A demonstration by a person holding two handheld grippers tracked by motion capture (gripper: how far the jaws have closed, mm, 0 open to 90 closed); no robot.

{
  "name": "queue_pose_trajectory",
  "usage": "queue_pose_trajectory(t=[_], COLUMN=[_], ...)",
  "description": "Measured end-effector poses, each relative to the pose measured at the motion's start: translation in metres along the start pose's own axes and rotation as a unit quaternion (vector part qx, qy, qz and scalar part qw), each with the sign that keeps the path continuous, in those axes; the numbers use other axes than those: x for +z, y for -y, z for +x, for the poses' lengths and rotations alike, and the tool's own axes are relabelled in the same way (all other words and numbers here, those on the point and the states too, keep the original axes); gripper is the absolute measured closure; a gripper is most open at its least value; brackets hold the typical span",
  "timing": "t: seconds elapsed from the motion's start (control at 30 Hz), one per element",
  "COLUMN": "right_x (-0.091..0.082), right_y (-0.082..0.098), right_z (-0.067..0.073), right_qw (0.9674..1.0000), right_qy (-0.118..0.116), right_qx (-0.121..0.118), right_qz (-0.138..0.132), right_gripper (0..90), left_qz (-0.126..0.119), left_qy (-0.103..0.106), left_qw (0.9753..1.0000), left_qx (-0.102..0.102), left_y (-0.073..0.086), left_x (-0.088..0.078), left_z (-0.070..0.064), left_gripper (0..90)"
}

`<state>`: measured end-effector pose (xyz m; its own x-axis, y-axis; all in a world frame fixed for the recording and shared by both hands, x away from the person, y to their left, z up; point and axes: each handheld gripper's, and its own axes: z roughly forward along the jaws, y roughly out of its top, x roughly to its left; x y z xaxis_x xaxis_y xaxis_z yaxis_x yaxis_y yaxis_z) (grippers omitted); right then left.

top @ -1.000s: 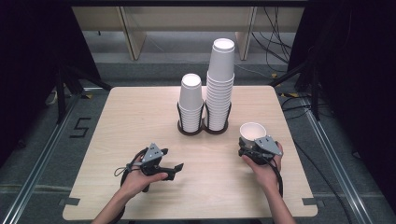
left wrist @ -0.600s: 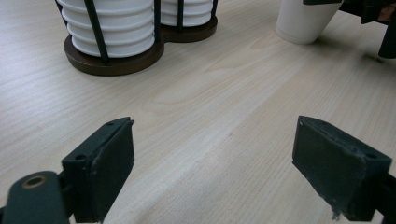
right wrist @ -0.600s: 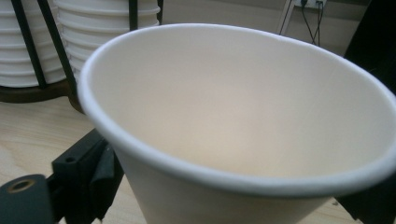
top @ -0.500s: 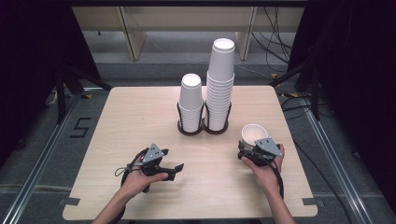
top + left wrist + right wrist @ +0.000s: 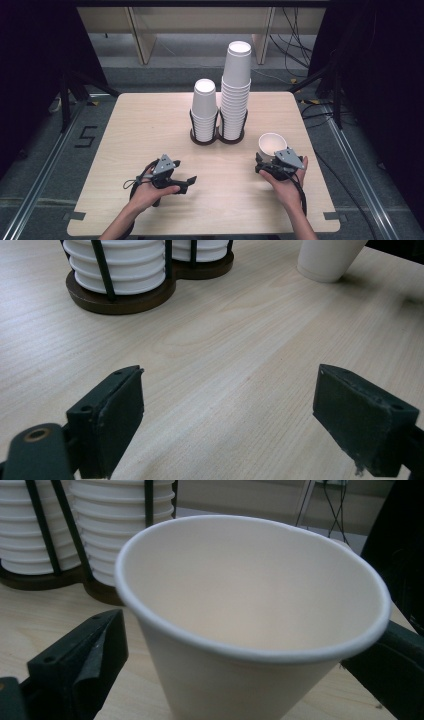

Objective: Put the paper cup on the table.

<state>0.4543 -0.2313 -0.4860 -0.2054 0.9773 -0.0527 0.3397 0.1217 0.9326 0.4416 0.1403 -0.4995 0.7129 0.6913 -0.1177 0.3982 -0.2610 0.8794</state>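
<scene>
A single white paper cup point(image 5: 272, 143) stands mouth up on the table's right side. My right gripper point(image 5: 270, 156) is open, with one jaw on each side of the cup's lower body. In the right gripper view the cup point(image 5: 250, 605) is close and large between the jaws, and a narrow gap shows at the left jaw. My left gripper point(image 5: 187, 182) rests at the front left, open and holding nothing. In the left gripper view its jaws point(image 5: 227, 410) stand wide over bare wood, with the cup point(image 5: 325, 260) far off at the top right.
A dark two-ring holder point(image 5: 217, 138) at the table's middle carries a short stack of white cups point(image 5: 205, 110) and a taller stack point(image 5: 236, 85). The wooden table point(image 5: 145, 125) has open surface to the left and along the front. Cables and table legs lie beyond the far edge.
My right gripper and hand have edged slightly toward the near right. The cup has barely shifted. The left gripper has stayed put.
</scene>
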Motion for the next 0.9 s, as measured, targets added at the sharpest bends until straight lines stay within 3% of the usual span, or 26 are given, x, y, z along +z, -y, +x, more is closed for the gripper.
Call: queue_pose_trajectory(t=[0.03, 0.13, 0.23, 0.47, 0.53, 0.7, 0.77, 0.8, 0.83, 0.87, 0.9], right_x=[-0.001, -0.006, -0.009, -0.023, -0.029, -0.037, -0.038, -0.041, -0.043, -0.044, -0.045], right_y=[0.0, 0.001, 0.001, 0.004, 0.006, 0.009, 0.01, 0.011, 0.011, 0.012, 0.013], right_z=[-0.001, 0.002, 0.0, -0.001, 0.001, -0.001, -0.003, -0.001, -0.001, -0.004, -0.003], right_qw=[0.9999, 1.0, 0.9999, 0.9997, 1.0, 0.9998, 0.9993, 0.9998, 0.9998, 0.9993, 0.9994], right_qy=[0.002, 0.003, 0.0, -0.007, -0.003, -0.01, -0.027, -0.011, -0.012, -0.014, -0.013], right_qx=[-0.011, 0.004, -0.013, -0.023, -0.005, -0.016, -0.026, -0.016, -0.017, -0.034, -0.031], right_qz=[0.002, 0.001, 0.0, -0.002, 0.001, -0.002, -0.005, 0.001, 0.0, -0.006, -0.007], right_gripper=[0.5, 0.5, 0.5, 0.5, 0.5, 0.5, 0.5, 0.5, 0.5, 0.5, 0.5], left_qz=[0.004, 0.004, 0.004, 0.002, 0.005, 0.005, 0.005, 0.005, 0.005, 0.003, 0.003], left_qy=[-0.003, -0.003, -0.003, -0.001, -0.004, -0.004, -0.004, -0.005, -0.005, -0.002, -0.002], left_qw=[1.0, 1.0, 1.0, 1.0, 1.0, 1.0, 1.0, 1.0, 1.0, 1.0, 1.0], left_qx=[0.002, 0.002, 0.002, 0.002, 0.002, 0.002, 0.003, 0.003, 0.003, 0.003, 0.003], left_y=[0.0, 0.0, 0.0, 0.0, 0.0, 0.0, 0.0, 0.0, 0.0, 0.0, 0.0], left_x=[-0.001, -0.001, -0.001, -0.001, -0.001, -0.001, -0.002, -0.002, -0.002, -0.001, -0.001], left_z=[0.0, -0.001, 0.0, 0.0, 0.0, 0.0, 0.0, 0.0, 0.0, 0.0, 0.0], left_gripper=[12.9, 12.9, 12.9, 12.9, 12.9, 12.9, 12.9, 12.9, 12.9, 12.9, 12.9])
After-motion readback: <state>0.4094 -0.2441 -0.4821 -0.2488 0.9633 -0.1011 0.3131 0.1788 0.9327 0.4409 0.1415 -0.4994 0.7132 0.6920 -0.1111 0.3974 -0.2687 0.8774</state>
